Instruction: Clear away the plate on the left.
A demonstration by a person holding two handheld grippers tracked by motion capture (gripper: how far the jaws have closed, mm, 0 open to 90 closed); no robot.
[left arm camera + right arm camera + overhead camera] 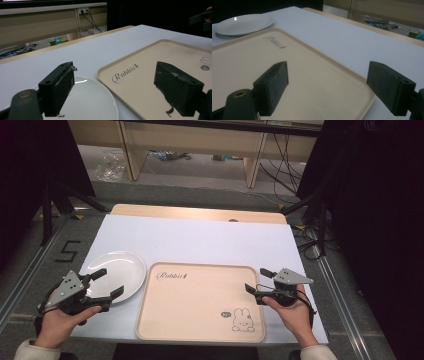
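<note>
A cream tray point(200, 322) printed with "Rabbit" and a small rabbit lies at the table's near middle. To its left rests a white plate point(120, 270), bare. My left gripper point(110, 282) hovers over the plate's near edge, jaws wide apart with nothing between them; its own view looks across the plate point(87, 102) and the tray's corner point(140, 75). My right gripper point(259, 280) stands open above the tray's right rim, and its view runs along the tray point(287, 75) toward the plate point(243, 23).
The white table top point(200, 237) stretches bare behind tray and plate, ending in a wooden edge point(200, 213). Dark stands and cables flank both sides; wooden furniture legs stand on the floor beyond.
</note>
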